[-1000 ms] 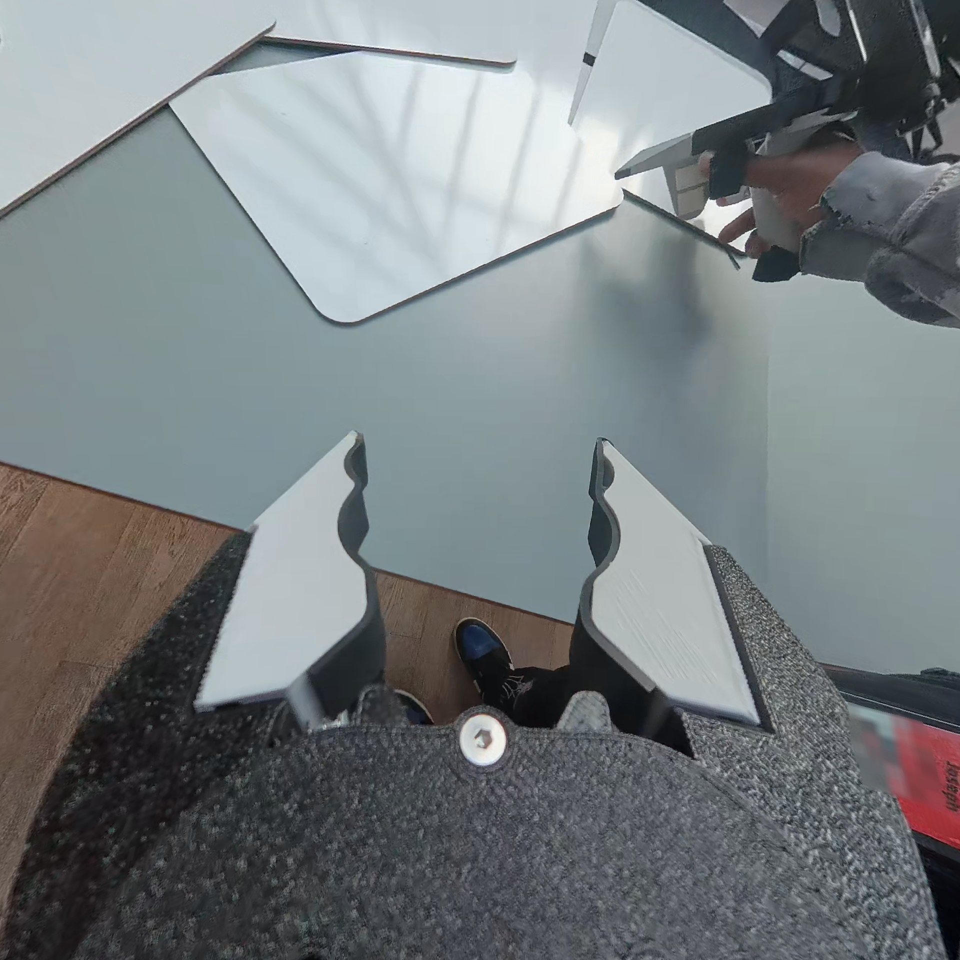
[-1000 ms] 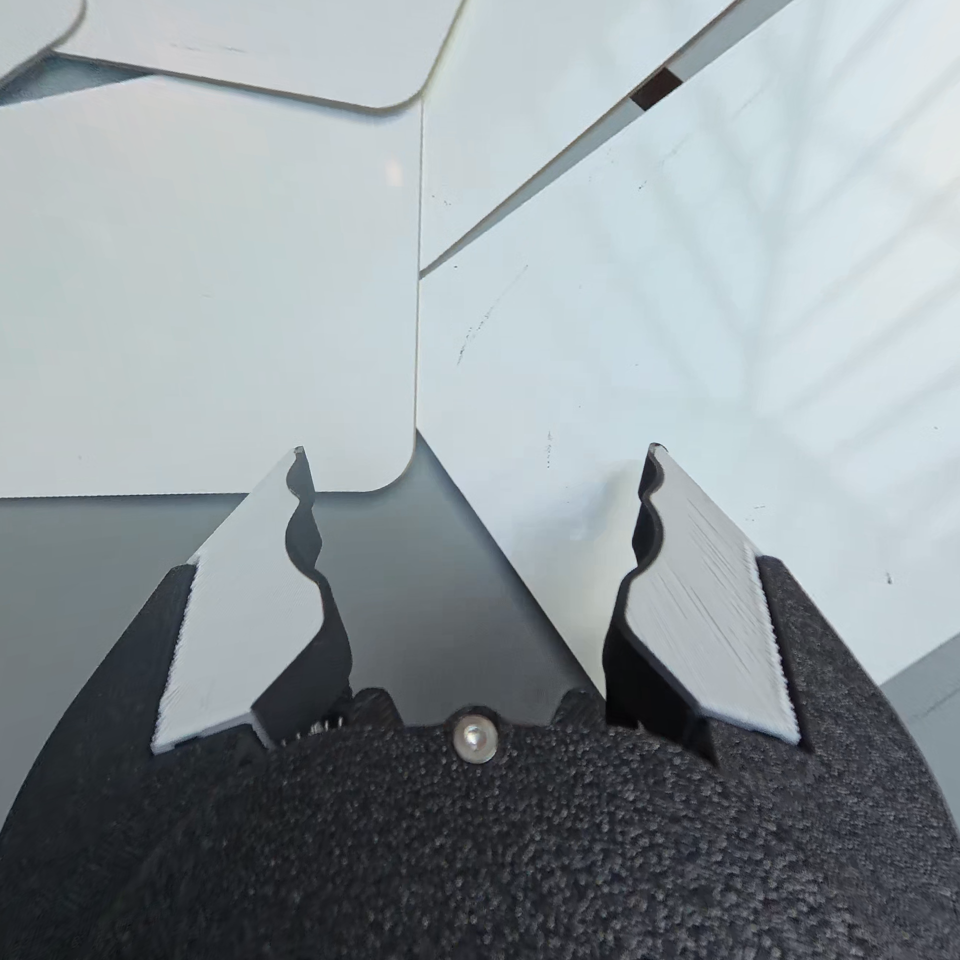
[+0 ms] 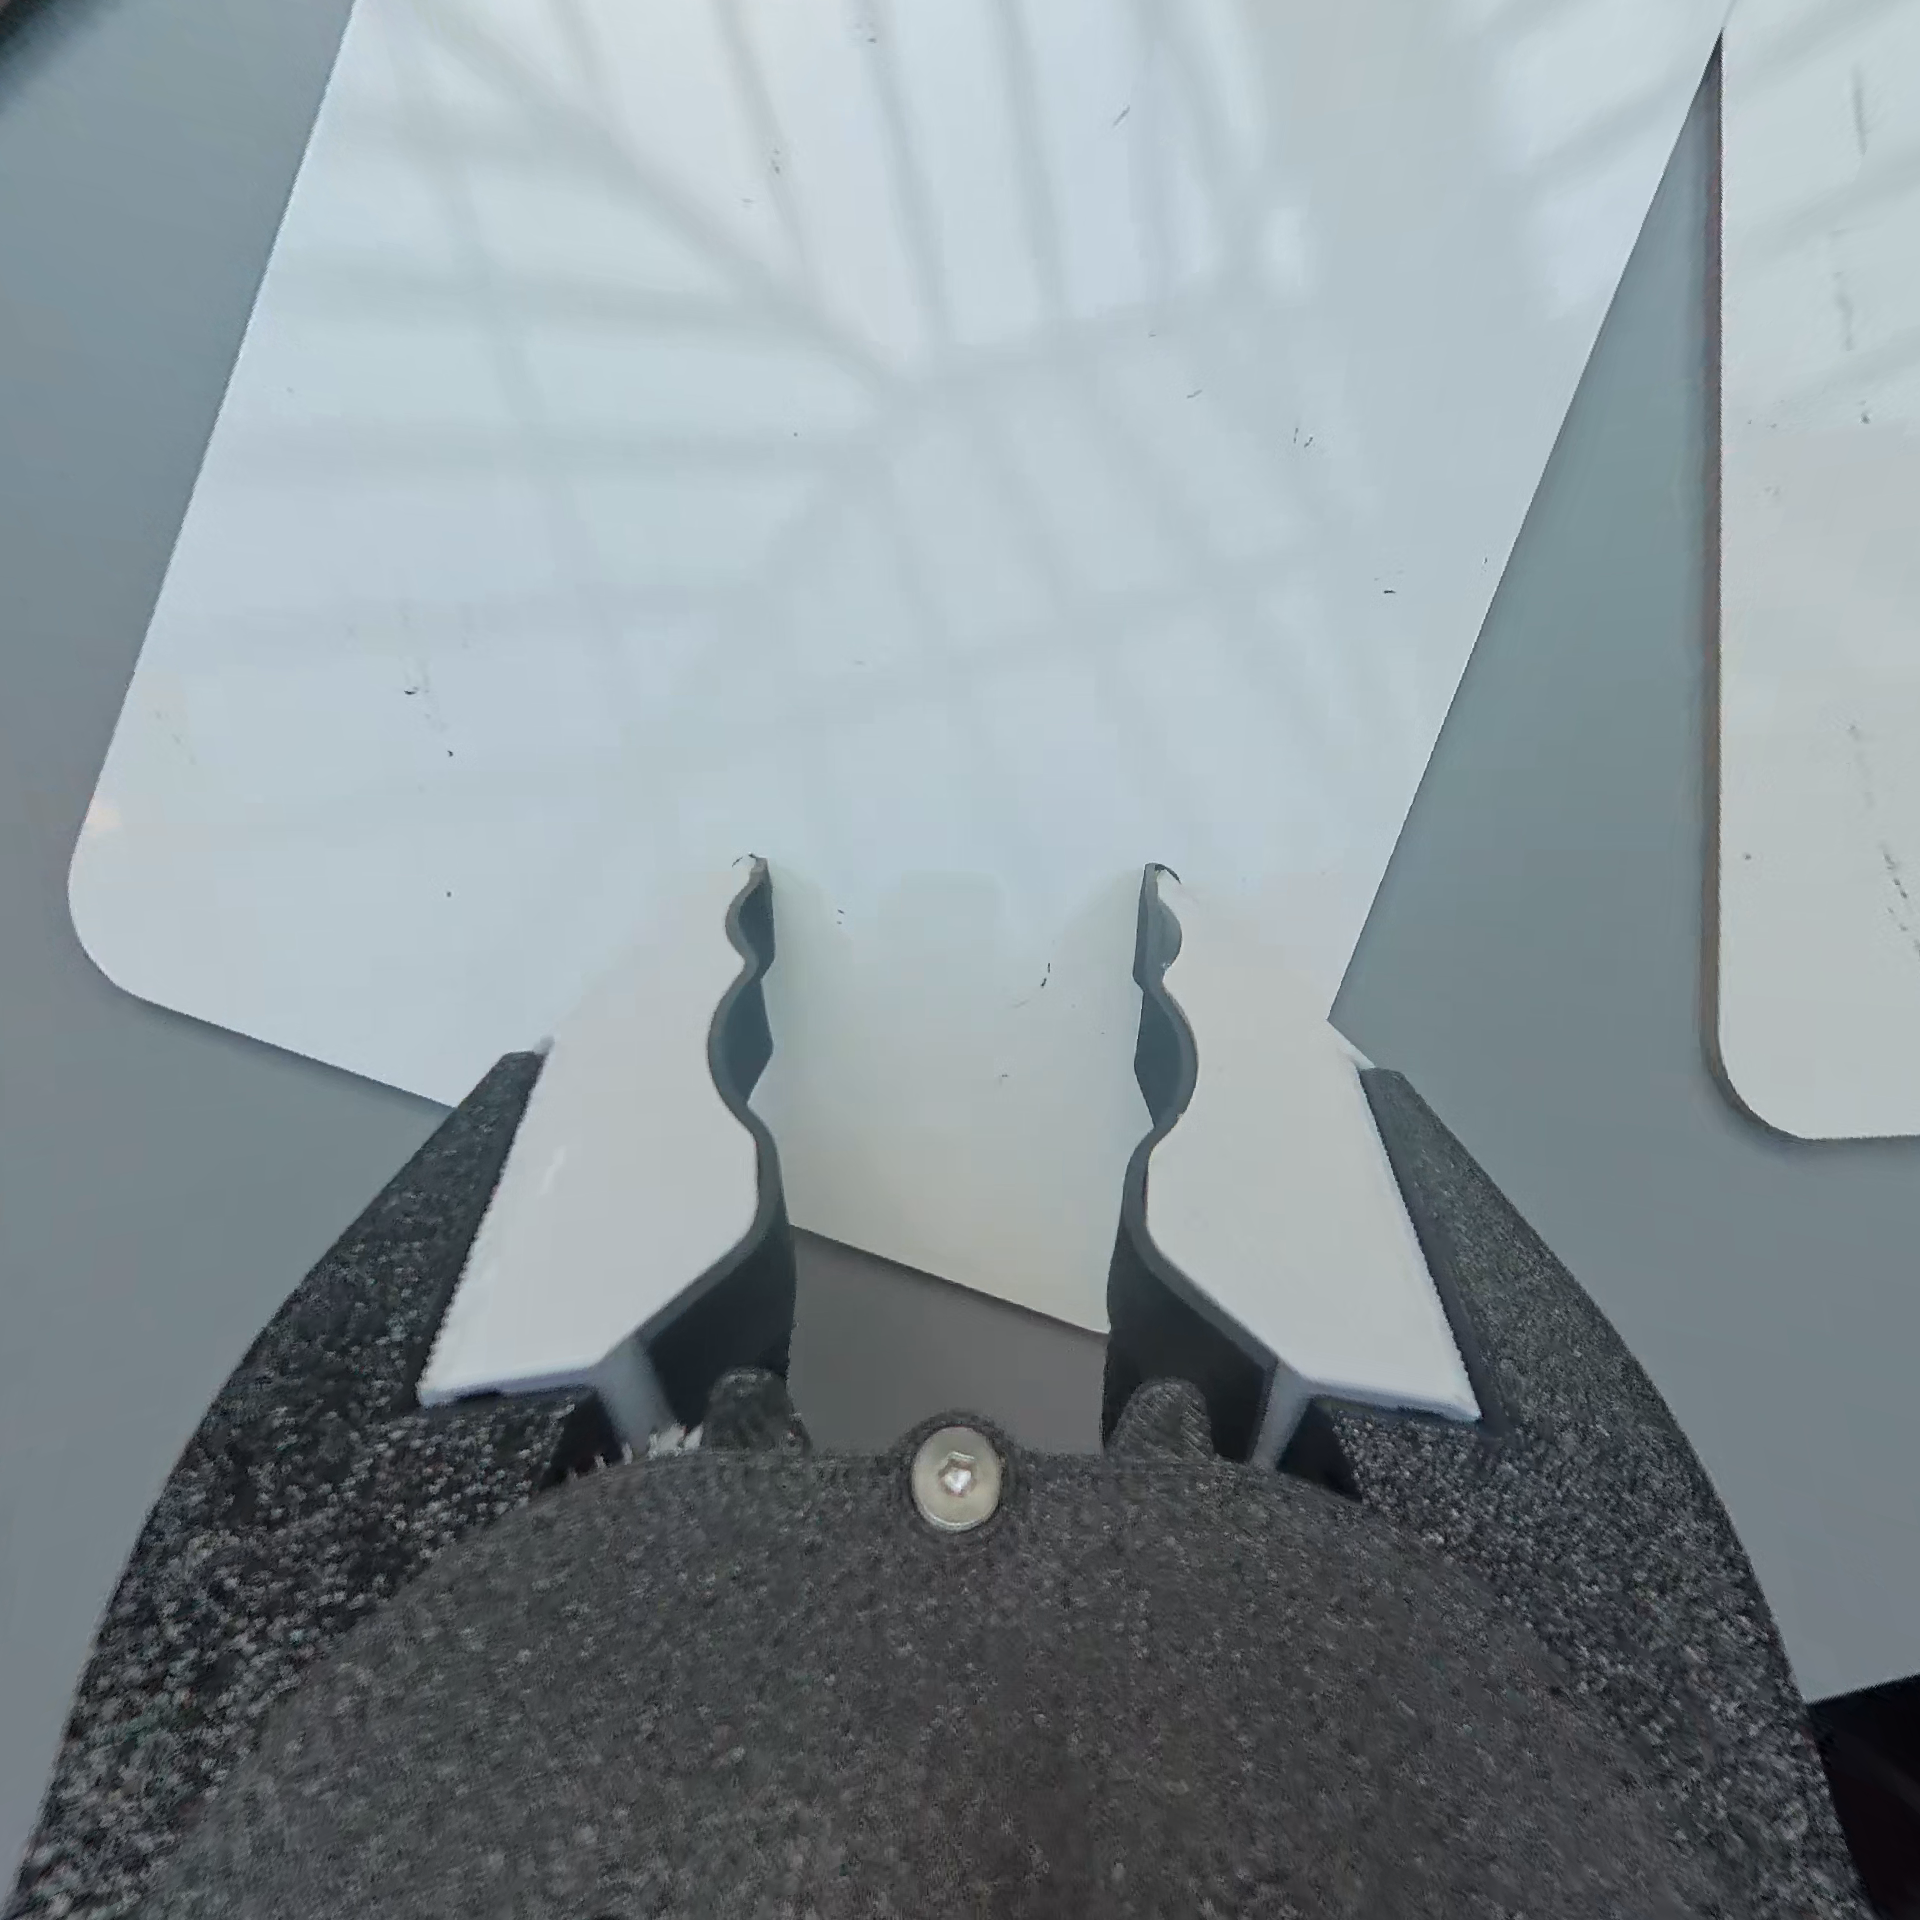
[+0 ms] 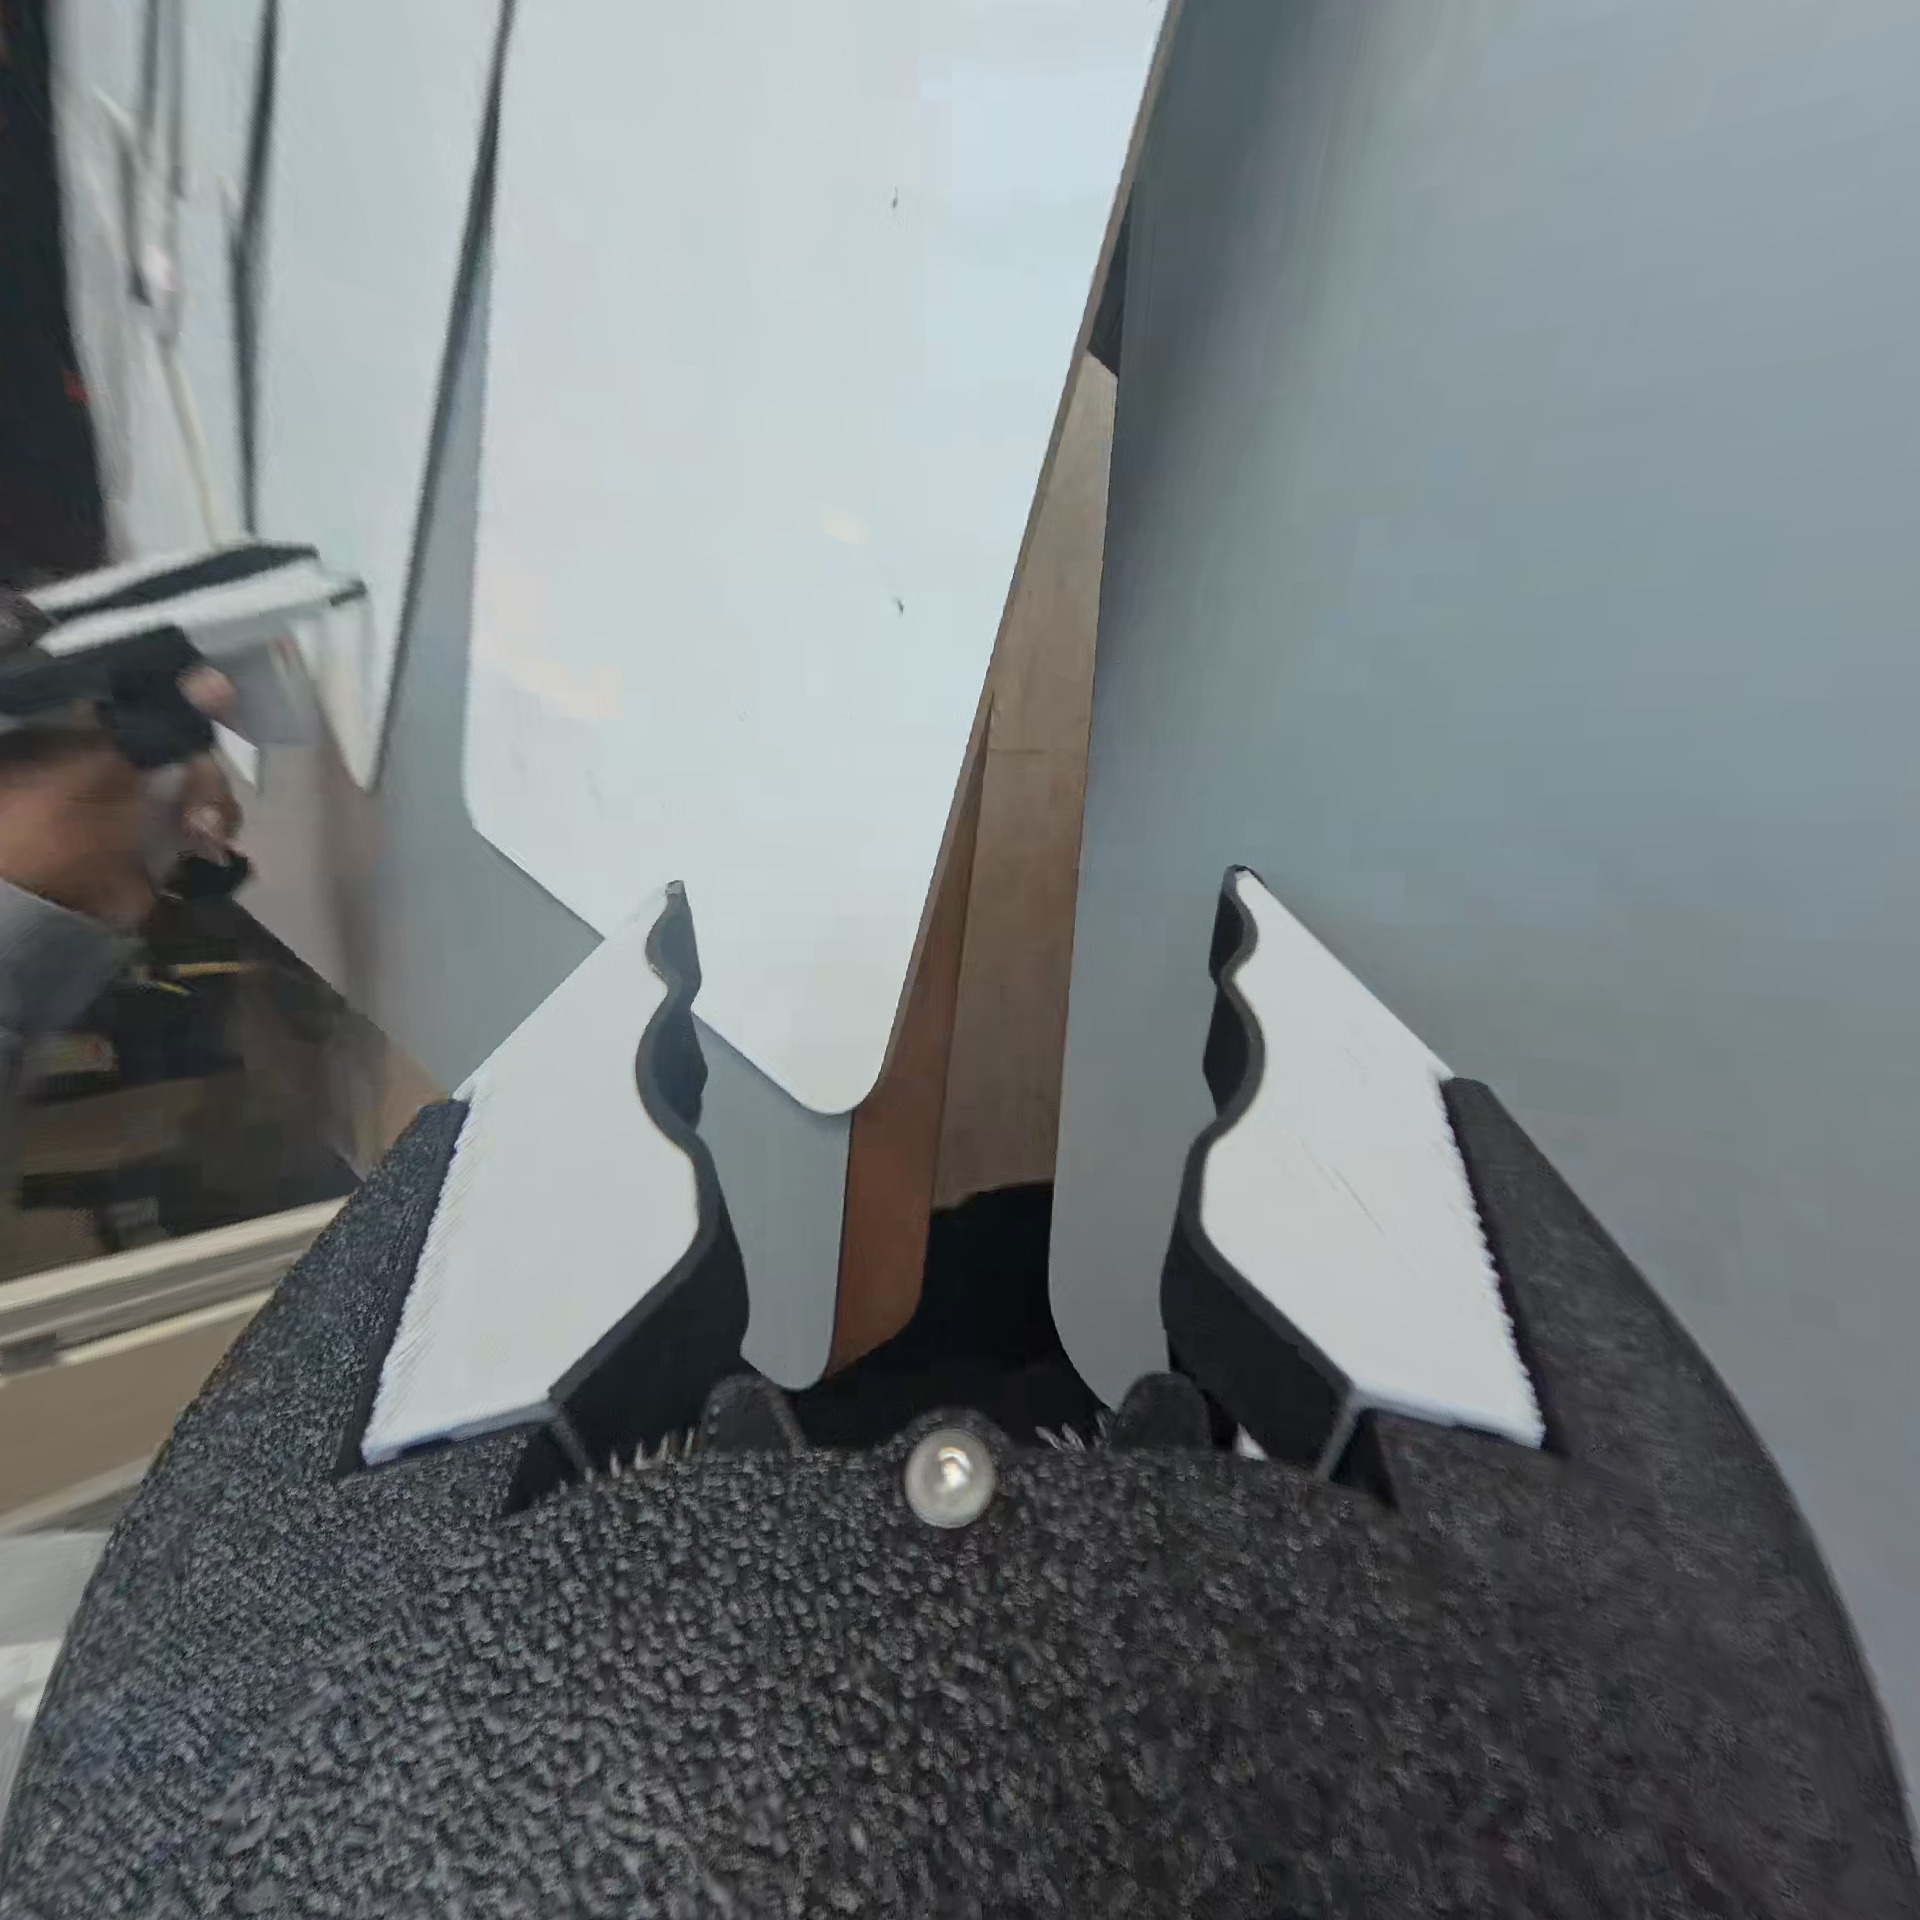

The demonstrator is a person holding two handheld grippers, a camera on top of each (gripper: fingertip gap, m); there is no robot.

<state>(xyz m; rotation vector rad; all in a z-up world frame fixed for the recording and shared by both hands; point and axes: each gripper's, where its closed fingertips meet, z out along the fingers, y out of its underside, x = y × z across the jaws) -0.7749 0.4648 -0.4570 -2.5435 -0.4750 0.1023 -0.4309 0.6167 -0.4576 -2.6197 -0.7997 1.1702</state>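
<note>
Grey tabletop (image 3: 156,416) with white boards (image 3: 831,520); both tools (image 3: 956,873) (image 4: 956,883) agape, empty.

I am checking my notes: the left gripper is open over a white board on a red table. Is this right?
Not quite. The table is grey, not red, as the left wrist view shows. The left gripper is open over the white board.

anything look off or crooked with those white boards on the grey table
Yes. The white board under the open left gripper lies askew on the grey table, skewed against the second board on the right. Both carry small dark scuffs. No breakage shows.
</note>
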